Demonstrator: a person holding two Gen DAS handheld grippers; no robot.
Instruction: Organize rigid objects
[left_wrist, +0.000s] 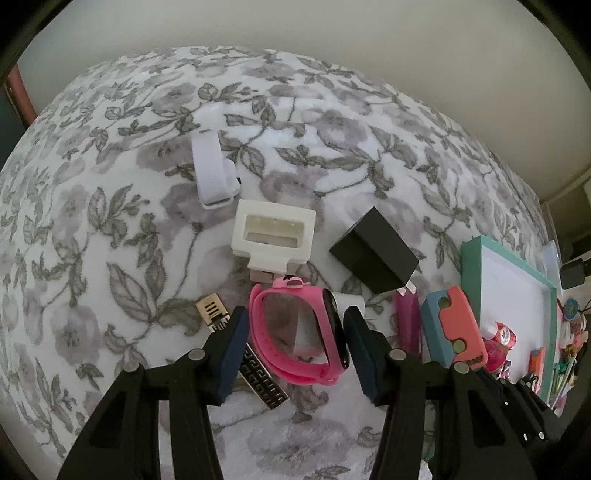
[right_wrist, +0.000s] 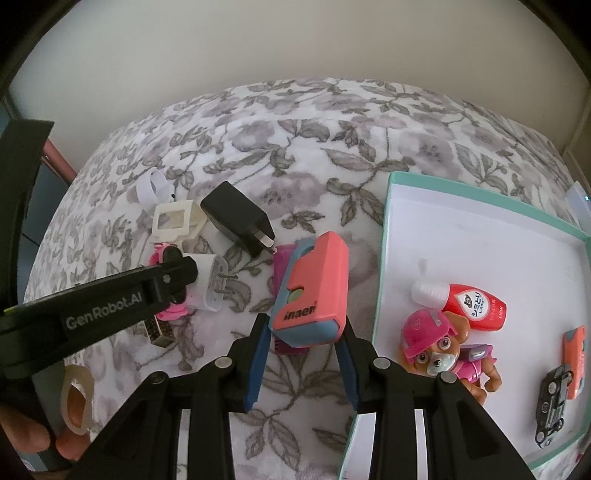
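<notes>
Straddling the pink smartwatch (left_wrist: 301, 334), the left gripper (left_wrist: 291, 332) stands part-open: pads either side of the band loop, small gaps showing, so nothing clamped yet. Watch lies dead ahead betw. the fingers, loop on edge, long axis running away from the tool toward the cream plastic bracket (left_wrist: 274, 236) and black charger (left_wrist: 373, 254). Left hand is plainly the nearer one; it points steeply down at the floral blanket (left_wrist: 110, 206).

Right gripper (right_wrist: 301, 343) sits part-closed around the near end of the coral-and-blue case (right_wrist: 314, 284); jaws flank it, but real contact I can't tell. Case lies just beside the left edge of the teal-rimmed tray (right_wrist: 384, 258), lengthwise away from the tool. Right hand also tilts steeply down.
</notes>
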